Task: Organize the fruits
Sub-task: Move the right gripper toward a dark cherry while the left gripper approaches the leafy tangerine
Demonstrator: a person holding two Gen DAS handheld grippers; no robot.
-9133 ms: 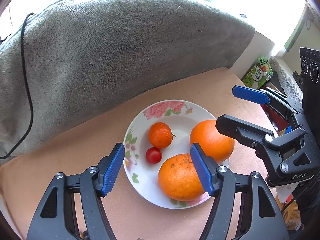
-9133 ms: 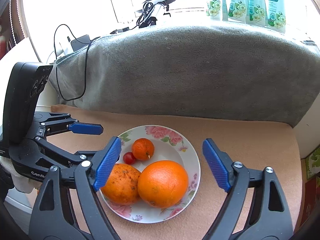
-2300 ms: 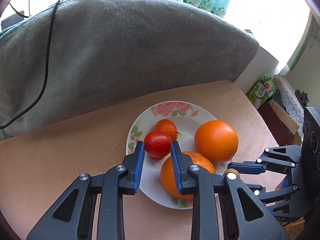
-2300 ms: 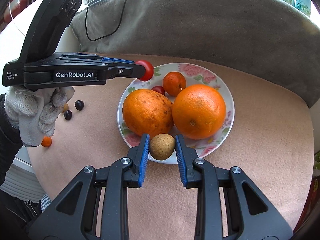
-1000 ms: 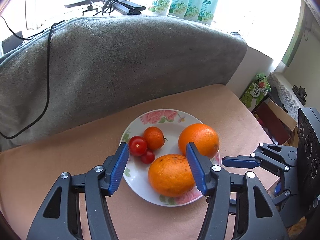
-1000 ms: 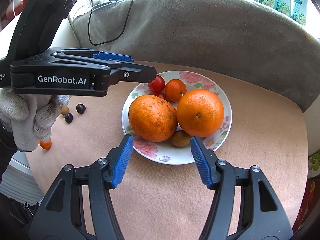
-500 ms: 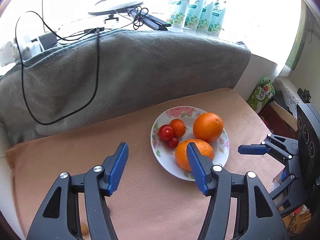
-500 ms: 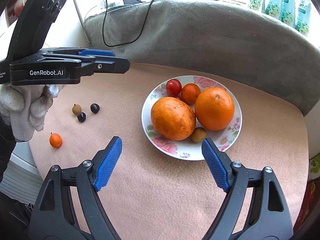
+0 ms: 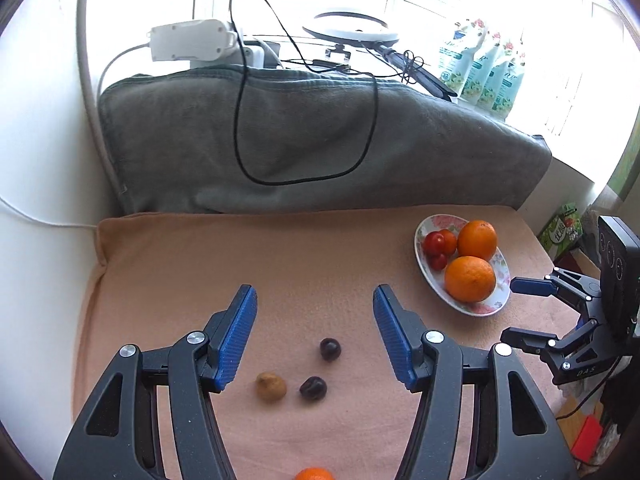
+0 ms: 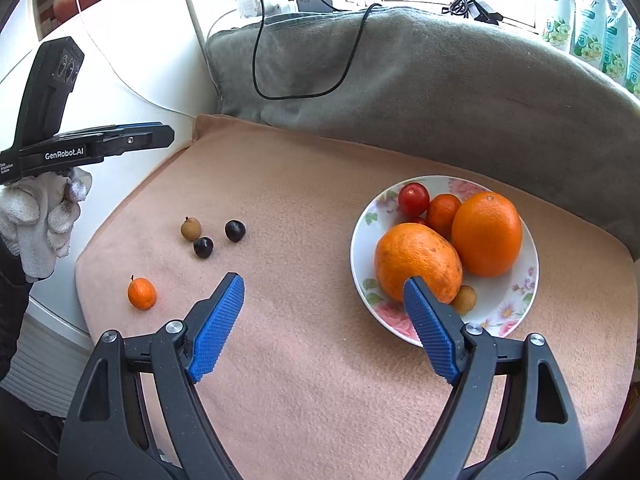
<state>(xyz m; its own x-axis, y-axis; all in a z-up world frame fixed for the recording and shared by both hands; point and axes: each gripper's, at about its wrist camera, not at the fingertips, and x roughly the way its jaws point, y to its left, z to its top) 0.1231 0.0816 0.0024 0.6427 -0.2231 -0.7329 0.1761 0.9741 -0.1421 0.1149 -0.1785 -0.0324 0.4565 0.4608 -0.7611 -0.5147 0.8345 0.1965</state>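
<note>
Left wrist view: left gripper (image 9: 316, 340) gapes empty over a dark berry (image 9: 330, 348), probably soft and light; pinch gently across its middle. Right gripper (image 10: 324, 328) also open, empty.

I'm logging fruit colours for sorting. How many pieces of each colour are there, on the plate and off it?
Orange: 4
Red: 2
Brown: 2
Dark purple: 2
Total: 10

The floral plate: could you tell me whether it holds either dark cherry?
No, both dark cherries lie on the tan cloth, apart from the floral plate.
</note>
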